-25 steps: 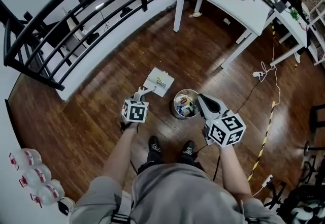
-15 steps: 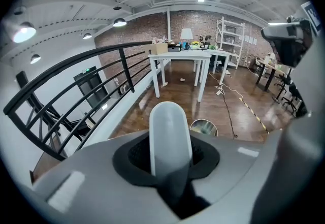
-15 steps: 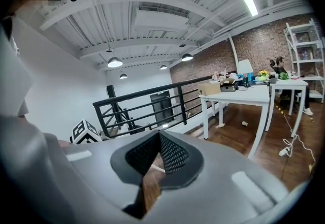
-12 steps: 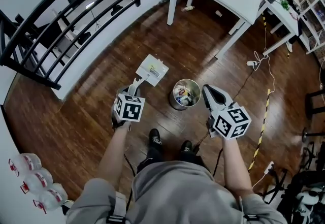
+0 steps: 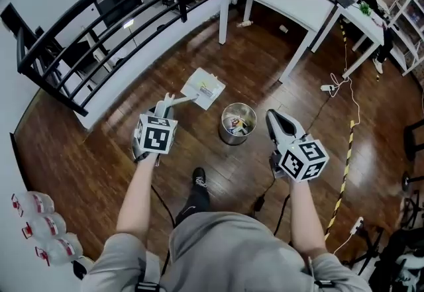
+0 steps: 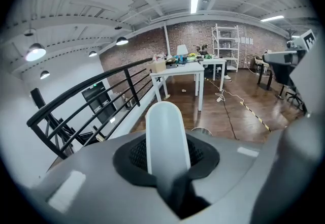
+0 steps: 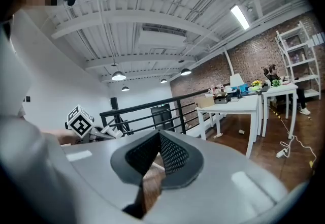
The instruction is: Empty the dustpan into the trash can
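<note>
Spillage is what I am worrying about most. I am carrying the white dustpan [image 5: 204, 89] by its handle [image 6: 165, 136], with my left gripper [image 5: 164, 105] clamped narrowly on that handle. The pan is hanging out in front of the gripper, up and to the left of the trash can [image 5: 227, 137] in the head view, near its rim but not over the opening. My right gripper [image 5: 275, 120] is hovering on the can's other side with its jaws pinched together on nothing.

As I judge it, the pan has yet to come across and tip. If I am tilting it while it is beside the can, whatever it is carrying (I cannot tell from here what is lying in it, beyond a pale printed patch on its face) is going onto the wooden floor [image 5: 265, 79] instead of into the bin. The handle is smooth and rounded and the grip is far from the pan's weight, so a quick roll of the wrist is risking the pan swinging or twisting between the pads. The can is small, light-looking and already holding litter [image 5: 236, 125]; knocking its rim with the pan's edge, or with my idle right gripper so near it, is likely to shove or topple it.
</note>
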The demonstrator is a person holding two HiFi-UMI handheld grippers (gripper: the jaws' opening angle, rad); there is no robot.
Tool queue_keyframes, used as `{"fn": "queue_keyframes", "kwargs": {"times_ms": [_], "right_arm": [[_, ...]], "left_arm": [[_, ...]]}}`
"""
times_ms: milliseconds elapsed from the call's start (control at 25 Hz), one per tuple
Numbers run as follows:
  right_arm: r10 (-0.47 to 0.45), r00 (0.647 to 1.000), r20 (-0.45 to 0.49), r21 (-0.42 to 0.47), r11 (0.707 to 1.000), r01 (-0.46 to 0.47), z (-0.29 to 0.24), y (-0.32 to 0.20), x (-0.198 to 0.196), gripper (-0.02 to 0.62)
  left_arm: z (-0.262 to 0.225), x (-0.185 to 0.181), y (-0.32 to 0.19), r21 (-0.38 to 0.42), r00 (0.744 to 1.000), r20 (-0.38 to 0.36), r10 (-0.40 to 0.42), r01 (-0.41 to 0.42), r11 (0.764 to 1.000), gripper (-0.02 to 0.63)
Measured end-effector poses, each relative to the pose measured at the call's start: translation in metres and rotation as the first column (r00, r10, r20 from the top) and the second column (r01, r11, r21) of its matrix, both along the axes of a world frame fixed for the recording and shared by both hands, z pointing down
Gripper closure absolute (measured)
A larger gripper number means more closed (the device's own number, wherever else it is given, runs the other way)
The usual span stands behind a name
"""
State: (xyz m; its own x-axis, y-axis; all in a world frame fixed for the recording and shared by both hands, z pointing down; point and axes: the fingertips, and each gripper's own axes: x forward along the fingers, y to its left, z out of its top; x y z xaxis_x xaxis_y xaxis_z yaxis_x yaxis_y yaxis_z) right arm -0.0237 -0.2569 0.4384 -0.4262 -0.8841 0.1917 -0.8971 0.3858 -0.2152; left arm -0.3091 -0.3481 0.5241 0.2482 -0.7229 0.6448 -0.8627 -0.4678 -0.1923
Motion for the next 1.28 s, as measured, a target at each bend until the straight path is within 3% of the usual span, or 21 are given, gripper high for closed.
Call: {"fn": "queue_keyframes", "kwargs": {"times_ms": [280,600,1040,1280], "right_arm": [[-0.027,0.998,0.051,0.007,1.000,0.026,-0.001,0.110,0.052,0.595],[-0.054,0.998,0.046,0.043,0.998,0.052,-0.022,0.166,0.041,0.595],[-0.005,1.000,-0.002,0.018,1.000,0.005,-0.025,0.228,-0.007,0.595],[0.035,0.999,-0.002,0.015,0.999,-0.035,-0.022,0.253,0.003,0.595]], "left_arm": [[-0.055,0.029,0.105,0.061,0.999,0.012,-0.046,0.045,0.997,0.512],[-0.067,0.027,0.177,0.047,0.999,0.009,-0.044,0.044,0.998,0.512],[-0.072,0.014,0.218,0.109,0.995,0.059,0.079,-0.085,0.990,0.512],[-0.076,0.047,0.227,0.108,0.976,0.130,0.174,-0.189,0.976,0.512]]}}
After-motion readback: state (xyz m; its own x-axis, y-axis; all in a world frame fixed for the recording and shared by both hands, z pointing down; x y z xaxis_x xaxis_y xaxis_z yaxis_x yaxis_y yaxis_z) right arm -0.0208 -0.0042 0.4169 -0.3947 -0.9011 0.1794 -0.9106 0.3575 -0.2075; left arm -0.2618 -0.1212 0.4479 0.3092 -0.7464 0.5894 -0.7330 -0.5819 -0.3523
